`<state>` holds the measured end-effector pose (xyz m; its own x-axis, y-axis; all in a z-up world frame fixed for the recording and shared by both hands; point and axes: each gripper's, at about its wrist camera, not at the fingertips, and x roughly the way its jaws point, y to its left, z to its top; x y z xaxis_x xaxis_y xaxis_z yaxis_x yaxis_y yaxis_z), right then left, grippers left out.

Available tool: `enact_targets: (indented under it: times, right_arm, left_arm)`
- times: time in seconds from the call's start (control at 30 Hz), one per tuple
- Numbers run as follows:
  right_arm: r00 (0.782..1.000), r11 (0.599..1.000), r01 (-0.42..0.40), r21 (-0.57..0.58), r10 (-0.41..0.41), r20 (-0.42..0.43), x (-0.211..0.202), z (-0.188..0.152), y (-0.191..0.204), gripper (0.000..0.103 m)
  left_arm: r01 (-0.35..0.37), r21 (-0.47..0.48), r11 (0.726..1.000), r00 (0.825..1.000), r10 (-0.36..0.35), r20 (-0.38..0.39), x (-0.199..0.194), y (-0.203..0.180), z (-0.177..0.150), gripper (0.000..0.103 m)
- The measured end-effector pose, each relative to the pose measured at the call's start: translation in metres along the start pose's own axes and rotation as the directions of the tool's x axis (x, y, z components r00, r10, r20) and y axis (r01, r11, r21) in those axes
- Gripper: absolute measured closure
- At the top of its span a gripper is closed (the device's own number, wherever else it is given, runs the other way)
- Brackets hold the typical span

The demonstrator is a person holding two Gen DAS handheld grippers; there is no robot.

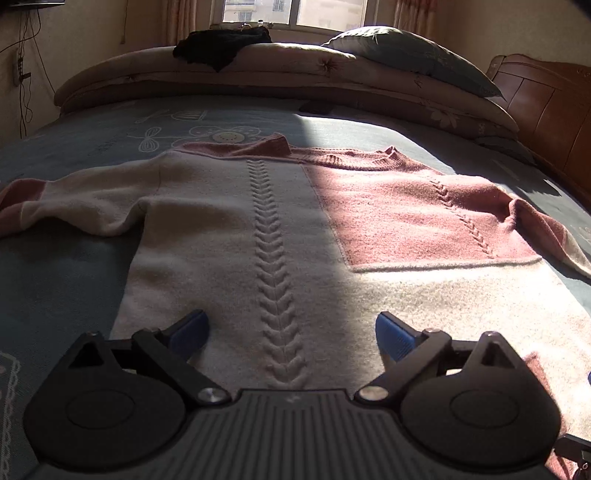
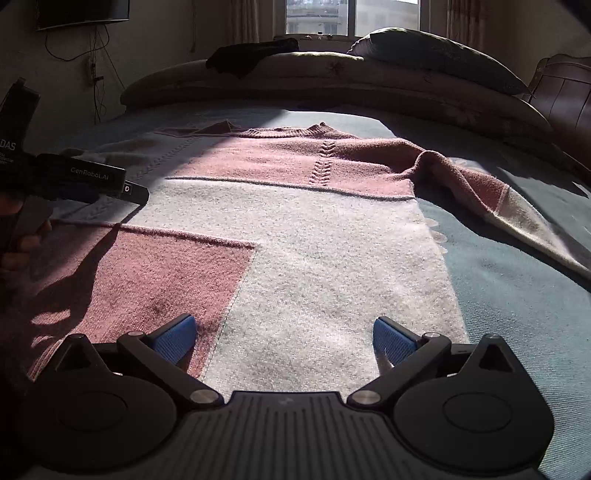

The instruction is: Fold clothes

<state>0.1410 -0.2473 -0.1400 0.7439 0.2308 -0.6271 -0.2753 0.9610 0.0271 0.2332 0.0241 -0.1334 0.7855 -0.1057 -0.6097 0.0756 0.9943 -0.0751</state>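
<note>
**Sweater spread flat on a sunlit bed**

A bedroom is being lit through a far window (image 1: 295, 14), and a blue-grey bed (image 1: 66, 266) is serving as the work surface. A pink-and-cream knit sweater (image 1: 266, 221) is lying spread out on it, collar toward the far side, hem near the cameras, both sleeves out to the sides; no fold is showing. It is judged soft, light and limp, likely to sag and stretch when lifted, so hold is best taken at firm edges: hem corners, shoulder seams or cuffs.

The left gripper (image 1: 291, 334) is hovering over the hem with its jaws standing wide apart, nothing held. The right gripper (image 2: 284, 338) is likewise gaping over the right hem corner.

Bare bedspread is lying open on both sides of the sweater. A rolled quilt (image 1: 258, 74), a pillow (image 1: 417, 55) and a dark garment (image 1: 221, 46) are closing off the far edge, and a wooden headboard (image 1: 546, 107) the right.
</note>
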Motion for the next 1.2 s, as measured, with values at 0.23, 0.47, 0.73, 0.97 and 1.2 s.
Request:
enact_targets:
  times: [0.23, 0.47, 0.73, 0.97, 1.2]
  right_arm:
    - [0.998, 0.986, 0.043, 0.162, -0.049, 0.036, -0.012, 0.020, 0.010, 0.000]
    - [0.995, 0.983, 0.061, 0.171, -0.073, 0.065, -0.035, 0.071, 0.038, 0.000]
    - [0.999, 1.000, 0.020, 0.024, -0.020, 0.034, 0.006, 0.157, 0.072, 0.000]
    - [0.973, 0.993, -0.028, 0.118, 0.054, -0.225, 0.123, 0.170, 0.060, 0.000]
    - [0.965, 0.996, -0.020, 0.086, 0.042, -0.260, 0.177, 0.161, 0.059, 0.000]
  left_arm:
    - [0.057, -0.007, 0.998, 0.994, -0.056, 0.091, -0.025, 0.014, 0.007, 0.006]
    - [0.039, -0.016, 0.999, 0.983, -0.035, 0.182, -0.052, 0.037, 0.020, 0.004]
    - [0.028, -0.140, 0.990, 0.991, -0.009, 0.135, -0.043, 0.079, 0.021, 0.004]
    - [-0.031, -0.216, 0.976, 0.993, 0.054, 0.103, -0.035, 0.105, 0.020, 0.004]
    - [-0.010, -0.309, 0.951, 0.993, 0.045, 0.108, -0.033, 0.122, 0.020, 0.004]
